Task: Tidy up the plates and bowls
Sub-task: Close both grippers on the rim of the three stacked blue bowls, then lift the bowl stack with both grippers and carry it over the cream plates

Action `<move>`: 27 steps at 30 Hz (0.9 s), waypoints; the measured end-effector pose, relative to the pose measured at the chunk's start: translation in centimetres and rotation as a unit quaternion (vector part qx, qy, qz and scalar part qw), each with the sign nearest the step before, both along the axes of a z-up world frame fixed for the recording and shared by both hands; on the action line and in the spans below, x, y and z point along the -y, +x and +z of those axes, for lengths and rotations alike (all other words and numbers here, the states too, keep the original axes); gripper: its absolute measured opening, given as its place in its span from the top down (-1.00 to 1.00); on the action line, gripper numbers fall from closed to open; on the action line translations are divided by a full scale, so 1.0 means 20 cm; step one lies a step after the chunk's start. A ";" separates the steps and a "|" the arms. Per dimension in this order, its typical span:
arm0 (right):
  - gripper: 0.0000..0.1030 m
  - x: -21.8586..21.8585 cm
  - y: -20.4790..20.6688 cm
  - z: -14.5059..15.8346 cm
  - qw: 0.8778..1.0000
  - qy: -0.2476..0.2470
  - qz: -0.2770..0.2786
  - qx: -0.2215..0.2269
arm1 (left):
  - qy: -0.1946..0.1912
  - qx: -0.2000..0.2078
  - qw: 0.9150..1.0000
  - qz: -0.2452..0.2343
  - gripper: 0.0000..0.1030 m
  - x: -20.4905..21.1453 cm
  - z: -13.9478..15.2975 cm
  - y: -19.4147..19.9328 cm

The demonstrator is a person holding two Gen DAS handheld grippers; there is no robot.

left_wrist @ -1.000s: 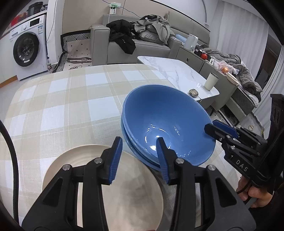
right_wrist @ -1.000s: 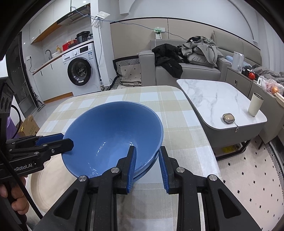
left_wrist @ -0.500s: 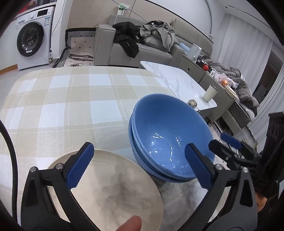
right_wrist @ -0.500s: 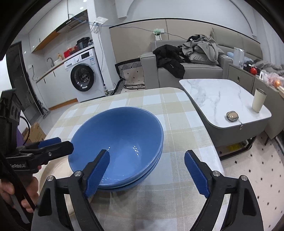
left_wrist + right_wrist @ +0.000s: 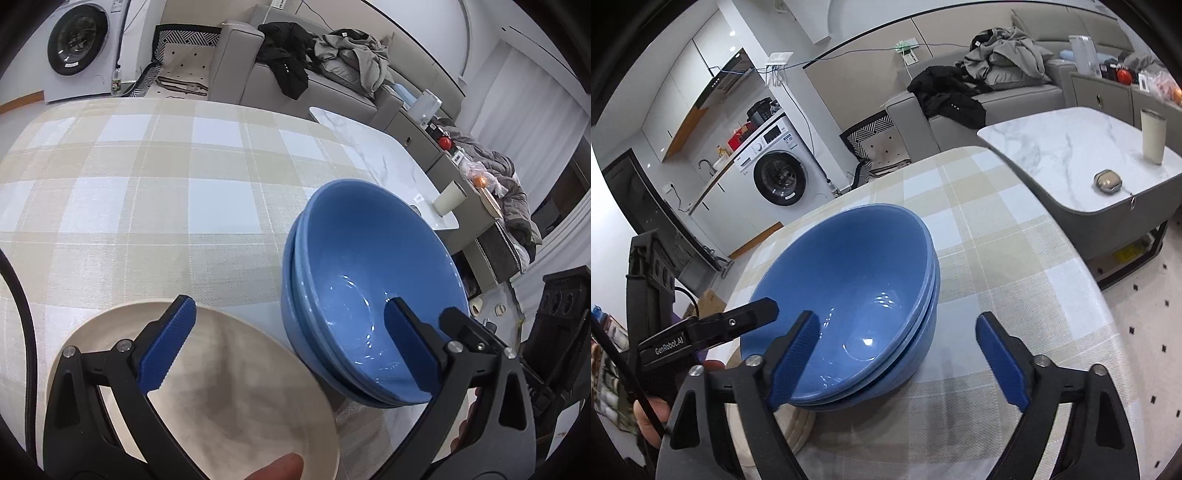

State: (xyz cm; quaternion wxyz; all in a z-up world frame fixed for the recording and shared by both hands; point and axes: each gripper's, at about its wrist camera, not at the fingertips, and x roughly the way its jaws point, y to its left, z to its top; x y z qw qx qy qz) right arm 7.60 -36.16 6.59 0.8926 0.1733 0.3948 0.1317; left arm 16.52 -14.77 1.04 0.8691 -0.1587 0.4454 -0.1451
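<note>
"GenRobot.AI" reads on the left gripper [image 5: 753, 317], seen only from the right wrist. Both grippers' jaws have just been opening and hold nothing. The left gripper's jaws are wide; the right gripper's [image 5: 897, 354] are slightly narrower. Two nested glossy blue bowls [image 5: 369, 288] sit by the checked counter's [image 5: 147, 206] right edge, beside a round cream plate [image 5: 236, 387] fully visible only from the left wrist.

In the left wrist view, two nested bowls [image 5: 369, 273] sit right of centre on the bench [image 5: 147, 192], with a plate [image 5: 221, 387] just beside them at the lower left. A marble coffee table [image 5: 384, 162] lies behind the bowls at the upper right, a cup [image 5: 448, 197] on its near corner. A sofa [image 5: 258, 74] stands along the top, a washing machine [image 5: 79, 40] at the upper left.
</note>
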 end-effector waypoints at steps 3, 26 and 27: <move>-0.42 -0.01 0.01 -0.01 1.000 0.001 0.010 -0.001 | 0.012 0.002 1.000 -0.007 -0.57 0.03 -0.01 0.02; 0.14 -0.05 0.00 0.01 0.999 -0.030 0.012 0.021 | 0.044 0.021 0.998 -0.029 0.38 0.11 0.03 -0.01; 0.14 -0.05 -0.01 0.01 0.999 -0.032 0.012 0.023 | 0.046 0.022 0.998 -0.030 0.38 0.11 0.04 -0.02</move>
